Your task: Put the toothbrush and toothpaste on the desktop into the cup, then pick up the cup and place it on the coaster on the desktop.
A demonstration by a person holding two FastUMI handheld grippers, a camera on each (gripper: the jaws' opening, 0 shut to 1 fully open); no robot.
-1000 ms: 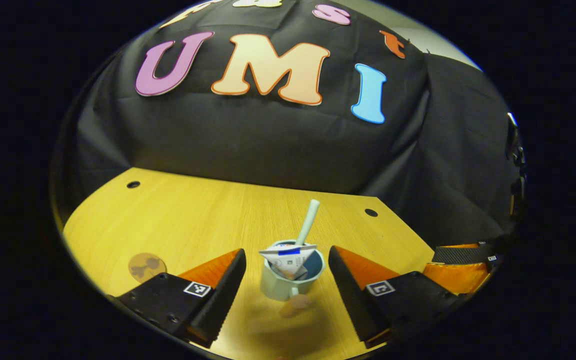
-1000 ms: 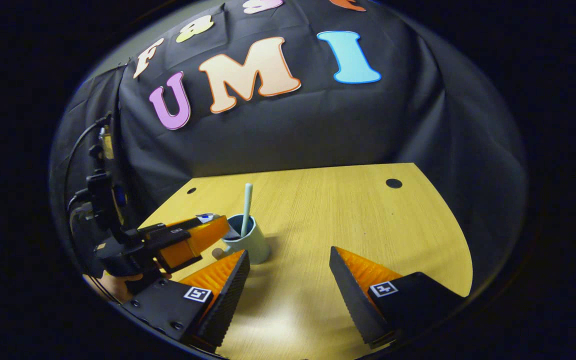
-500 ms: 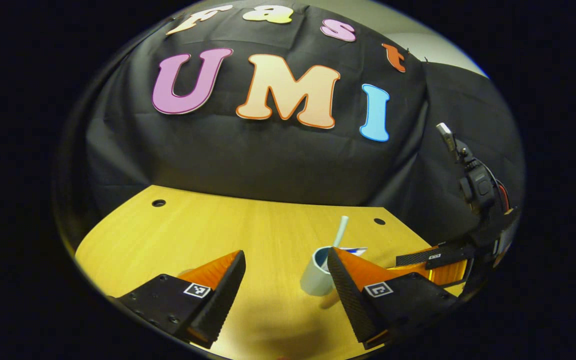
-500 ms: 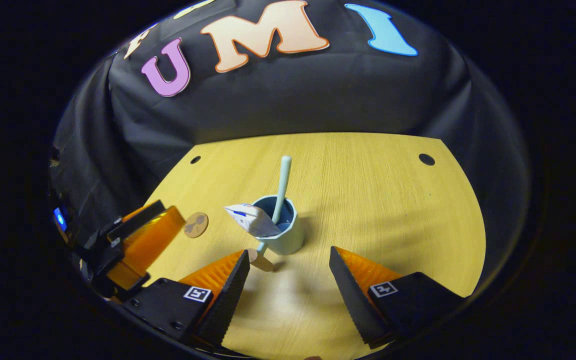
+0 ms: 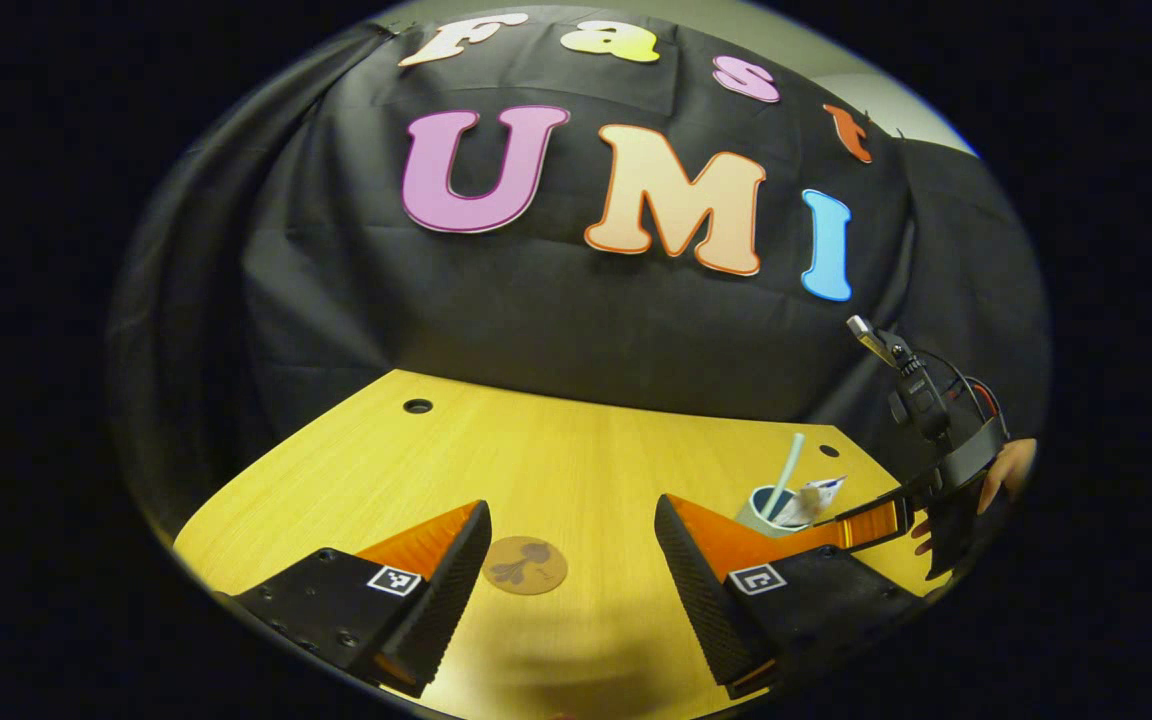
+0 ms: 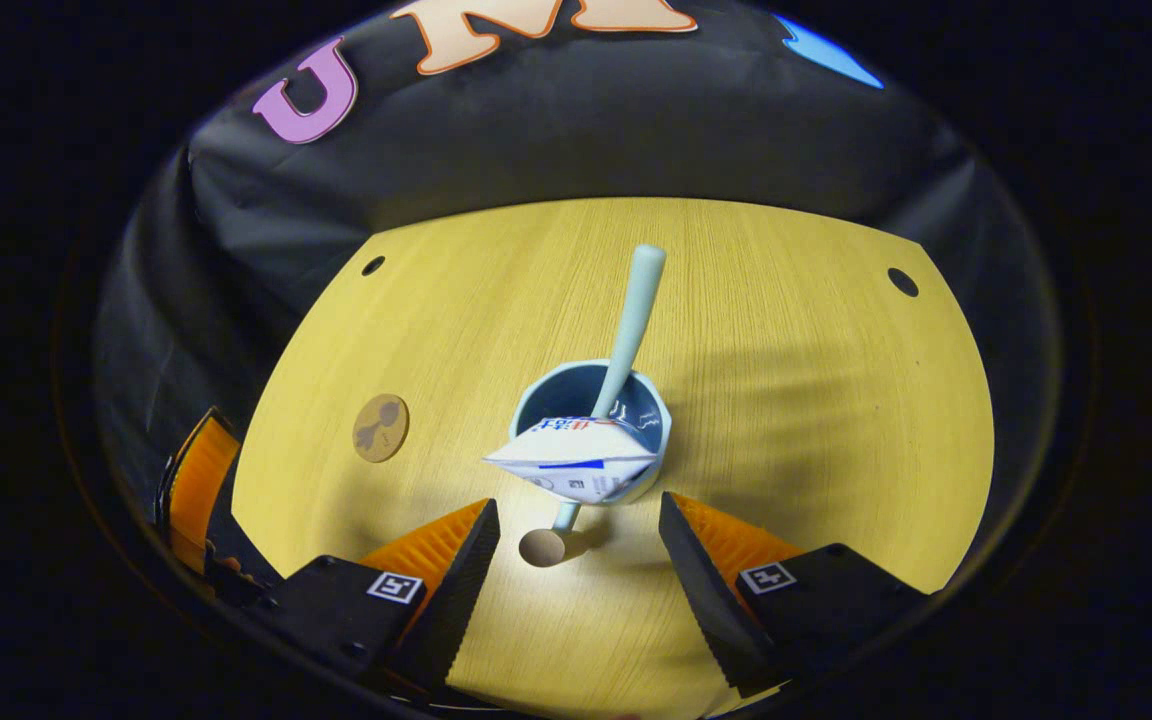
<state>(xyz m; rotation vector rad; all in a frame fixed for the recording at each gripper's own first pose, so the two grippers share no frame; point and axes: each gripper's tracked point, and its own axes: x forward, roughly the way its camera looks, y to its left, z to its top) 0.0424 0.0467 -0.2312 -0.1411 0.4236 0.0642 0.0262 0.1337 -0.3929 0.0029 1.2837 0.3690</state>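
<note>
A pale blue-green cup [image 6: 648, 440] stands on the wooden desktop [image 6: 796, 400], holding a pale green toothbrush [image 6: 634, 315] upright and a white toothpaste tube [image 6: 576, 462] leaning over its near rim. My right gripper [image 6: 576, 575] is open just in front of the cup, with the cup's handle [image 6: 548, 540] between its fingers. A round brown coaster [image 6: 380, 428] lies to the cup's left. In the left gripper view my left gripper [image 5: 572, 580] is open, with the coaster [image 5: 525, 565] between its fingers; the cup [image 5: 764, 505] and toothbrush [image 5: 784, 468] stand far right, behind the right gripper [image 5: 871, 522].
Black cloth walls the desk at the back and sides. Small dark holes [image 6: 902, 281] mark the desktop's far corners. A hand [image 5: 1001, 472] holds the right gripper at the right edge of the left gripper view. The left gripper's orange finger [image 6: 194, 480] shows at the far left.
My left gripper has swung left from the cup to the coaster. My right gripper has closed in on the cup, now centred just ahead of its fingers.
</note>
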